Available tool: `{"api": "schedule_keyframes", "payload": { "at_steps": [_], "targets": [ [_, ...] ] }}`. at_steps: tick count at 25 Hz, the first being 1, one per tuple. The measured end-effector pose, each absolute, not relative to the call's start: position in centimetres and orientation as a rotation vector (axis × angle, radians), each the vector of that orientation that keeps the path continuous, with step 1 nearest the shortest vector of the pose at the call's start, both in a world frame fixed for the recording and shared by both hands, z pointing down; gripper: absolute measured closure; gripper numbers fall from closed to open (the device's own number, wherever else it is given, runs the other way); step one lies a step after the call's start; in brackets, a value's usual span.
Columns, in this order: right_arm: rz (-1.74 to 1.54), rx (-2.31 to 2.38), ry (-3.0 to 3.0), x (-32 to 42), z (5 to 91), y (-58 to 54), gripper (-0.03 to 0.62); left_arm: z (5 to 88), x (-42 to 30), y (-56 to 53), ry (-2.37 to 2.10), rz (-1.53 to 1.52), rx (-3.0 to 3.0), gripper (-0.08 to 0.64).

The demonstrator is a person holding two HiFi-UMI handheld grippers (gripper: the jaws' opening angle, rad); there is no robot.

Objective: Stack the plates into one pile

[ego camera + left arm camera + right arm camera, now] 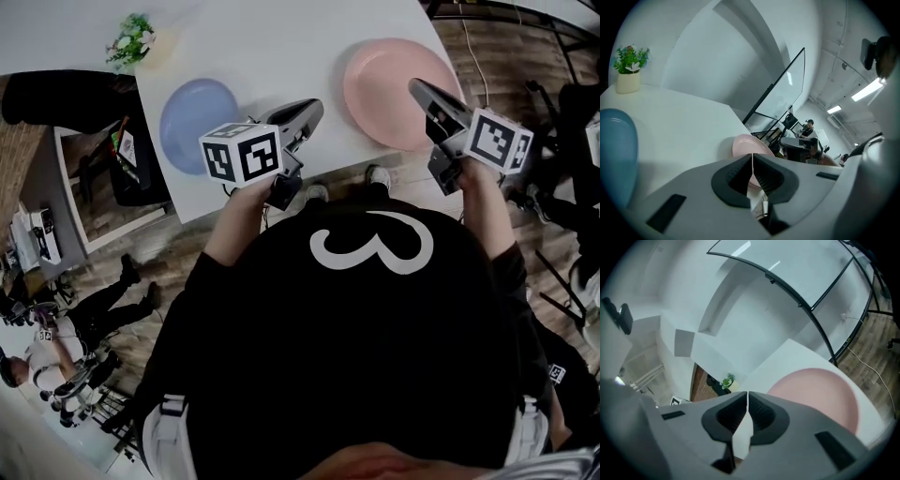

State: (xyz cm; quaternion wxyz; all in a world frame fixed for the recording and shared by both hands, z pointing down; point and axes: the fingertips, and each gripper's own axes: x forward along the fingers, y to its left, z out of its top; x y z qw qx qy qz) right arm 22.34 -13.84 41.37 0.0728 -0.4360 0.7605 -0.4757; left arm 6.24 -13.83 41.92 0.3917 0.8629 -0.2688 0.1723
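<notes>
A blue plate [192,111] lies on the white table [272,47] at the left, and a pink plate [389,89] lies apart from it at the right. My left gripper [314,105] hovers between the two plates near the table's front edge, its jaws shut with nothing in them. In the left gripper view the blue plate [616,154] is at the far left and the pink plate [747,146] shows just beyond the closed left gripper [752,157]. My right gripper [415,86] is held over the pink plate's near right side, also shut and empty. The right gripper view shows the pink plate [820,394] to the right of the right gripper [747,394].
A small potted plant [131,39] stands at the table's far left corner. The table's front edge runs just below the plates. A black chair and shelving stand left of the table, and people are on the floor at the lower left.
</notes>
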Motion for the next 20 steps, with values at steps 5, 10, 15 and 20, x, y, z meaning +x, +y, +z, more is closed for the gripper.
{"api": "schedule_keyframes", "payload": {
  "at_steps": [5,10,15,20],
  "targets": [
    [-1.43,-1.253,2.393,16.2,40.6,-14.3,0.561,40.6,2.4,-14.1,-0.704,0.393,2.225,0.537],
    [-1.46,-1.19,2.451,9.9,41.1,-14.1,0.561,40.7,-2.8,-13.7,-0.719,0.37,2.221,0.535],
    [-1.443,-1.136,2.527,3.9,41.1,-14.1,0.561,41.0,-8.7,-13.5,-0.794,0.375,2.208,0.535],
    [-1.453,-1.071,2.549,-1.3,41.1,-14.8,0.56,40.9,-13.9,-13.4,-0.825,0.357,2.187,0.535]
  ]
}}
